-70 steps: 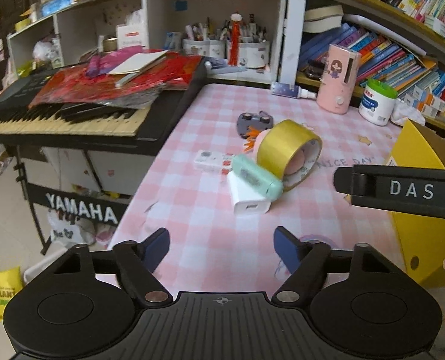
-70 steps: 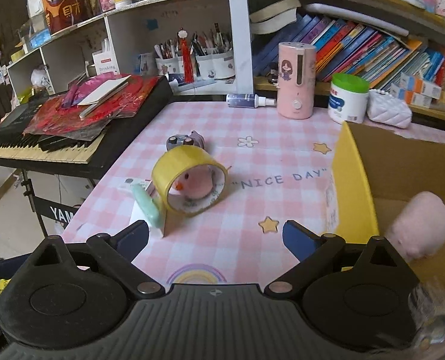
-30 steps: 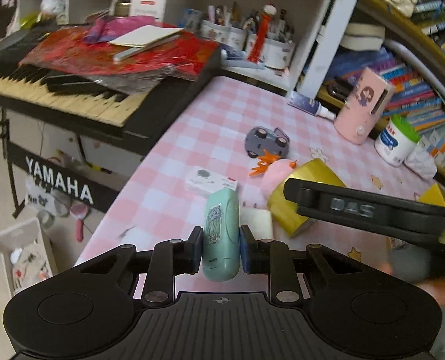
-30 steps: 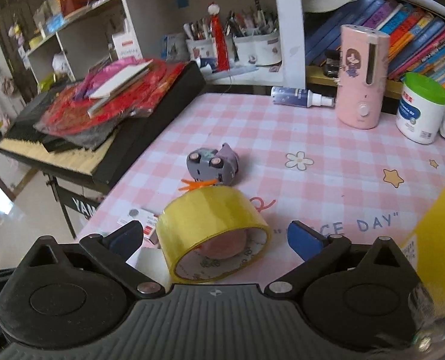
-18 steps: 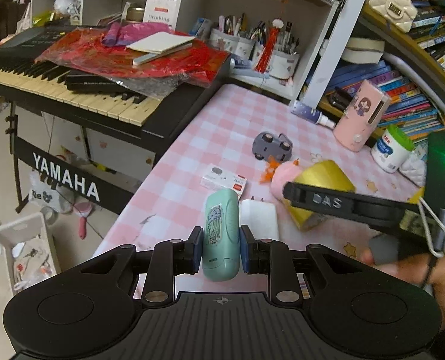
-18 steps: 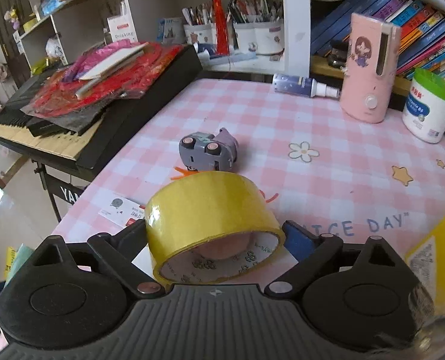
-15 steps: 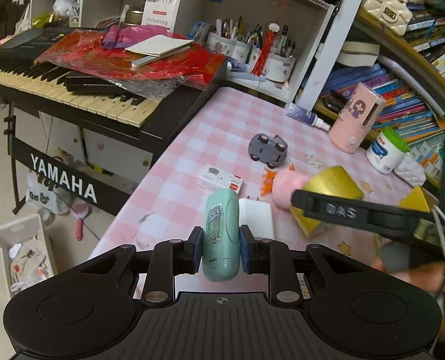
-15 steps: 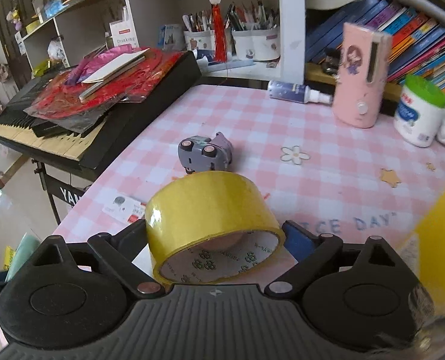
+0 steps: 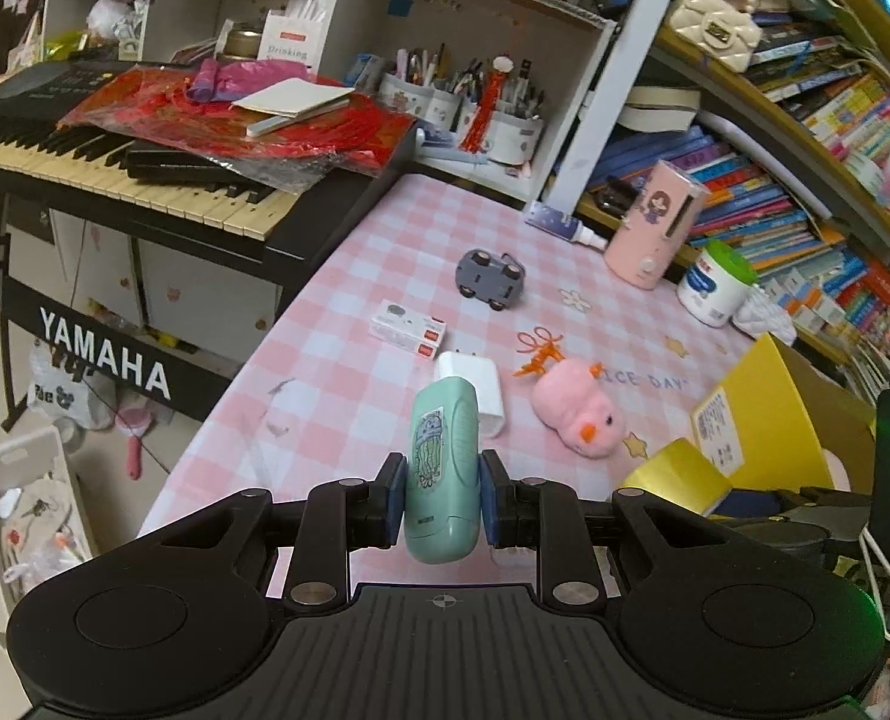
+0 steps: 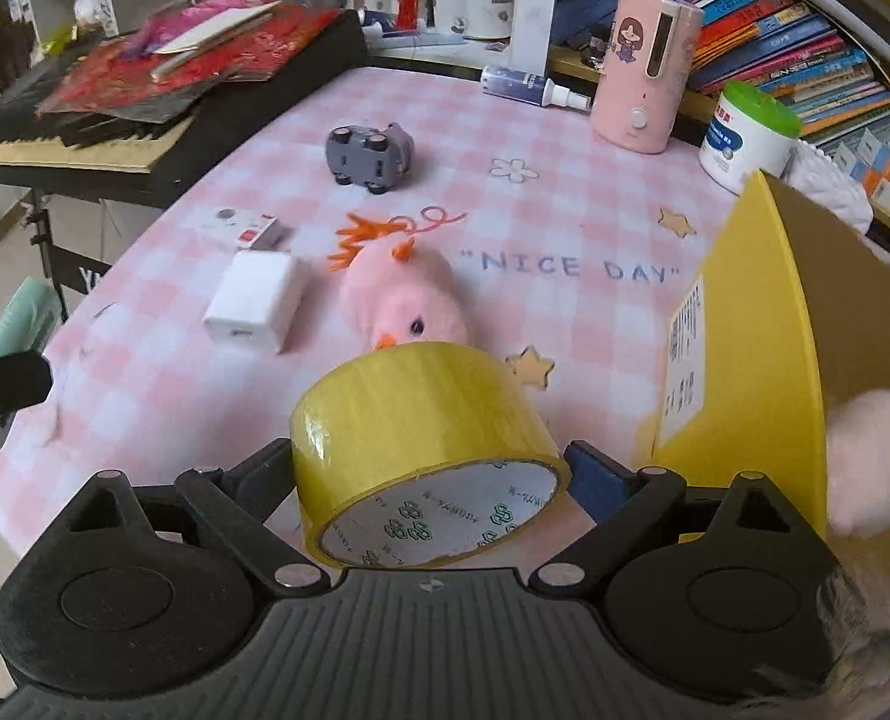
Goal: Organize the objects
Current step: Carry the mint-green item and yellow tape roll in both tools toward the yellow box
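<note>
My left gripper is shut on a mint-green handheld device, held above the pink checked table's near edge. My right gripper is shut on a yellow tape roll, lifted off the table beside the open yellow box. The tape roll also shows at the right of the left wrist view. A pink chick plush, a white charger, a small white-and-red box and a grey toy car lie on the table. Another pink plush sits in the box.
A keyboard piled with red papers borders the table's left side. A pink humidifier, a green-lidded white jar and a spray bottle stand along the back. Bookshelves rise behind. The floor drops away left of the table.
My right gripper closed on the yellow tape roll, lifted it off the pink chick and carried it right toward the yellow box. My left gripper drew back with the mint device.
</note>
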{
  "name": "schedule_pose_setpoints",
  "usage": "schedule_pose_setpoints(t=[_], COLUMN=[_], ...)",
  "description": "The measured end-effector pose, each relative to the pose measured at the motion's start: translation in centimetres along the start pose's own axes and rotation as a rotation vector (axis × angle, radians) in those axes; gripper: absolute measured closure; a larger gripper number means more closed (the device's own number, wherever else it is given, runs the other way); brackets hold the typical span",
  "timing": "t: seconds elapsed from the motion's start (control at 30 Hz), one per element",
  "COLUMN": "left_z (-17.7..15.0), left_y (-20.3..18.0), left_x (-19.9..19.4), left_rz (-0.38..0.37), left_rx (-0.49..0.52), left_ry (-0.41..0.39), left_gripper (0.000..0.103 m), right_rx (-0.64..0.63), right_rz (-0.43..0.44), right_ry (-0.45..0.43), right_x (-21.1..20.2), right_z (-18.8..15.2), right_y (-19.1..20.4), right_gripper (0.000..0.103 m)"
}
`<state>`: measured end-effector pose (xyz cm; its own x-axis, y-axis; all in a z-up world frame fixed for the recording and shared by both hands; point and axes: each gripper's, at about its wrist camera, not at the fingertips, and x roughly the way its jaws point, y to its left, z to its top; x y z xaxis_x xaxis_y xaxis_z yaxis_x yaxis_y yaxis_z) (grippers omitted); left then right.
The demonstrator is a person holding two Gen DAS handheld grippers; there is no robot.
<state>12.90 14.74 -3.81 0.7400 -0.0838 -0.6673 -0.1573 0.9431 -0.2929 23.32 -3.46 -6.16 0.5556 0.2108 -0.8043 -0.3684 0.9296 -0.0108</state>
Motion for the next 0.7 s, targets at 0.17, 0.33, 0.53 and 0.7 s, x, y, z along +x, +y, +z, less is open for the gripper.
schedule_pose_setpoints(t=[0.17, 0.33, 0.53, 0.7], left_z=[-1.3, -2.7, -4.6, -6.0], left_y=[0.3, 0.8, 0.7, 0.0], left_x=[-1.8, -4.0, -6.5, -8.2], left_rz=[-0.007, -0.018, -0.04, -0.067], left_rx=[0.014, 0.034, 0.085, 0.142], left_ry=[-0.005, -0.01, -0.003, 0.004], left_gripper=[0.08, 0.08, 0.08, 0.08], right_rx=[0.012, 0.069, 0.099, 0.139], right_rz=[-0.002, 0.018, 0.017, -0.002], right_ry=[-0.054, -0.09, -0.135, -0.148], right_x=[-2.8, -5.7, -9.7, -12.1], right_z=[-1.8, -3.0, -5.9, -8.7], right_y=[1.1, 1.8, 3.2, 3.8], right_gripper=[0.008, 0.008, 0.008, 0.008])
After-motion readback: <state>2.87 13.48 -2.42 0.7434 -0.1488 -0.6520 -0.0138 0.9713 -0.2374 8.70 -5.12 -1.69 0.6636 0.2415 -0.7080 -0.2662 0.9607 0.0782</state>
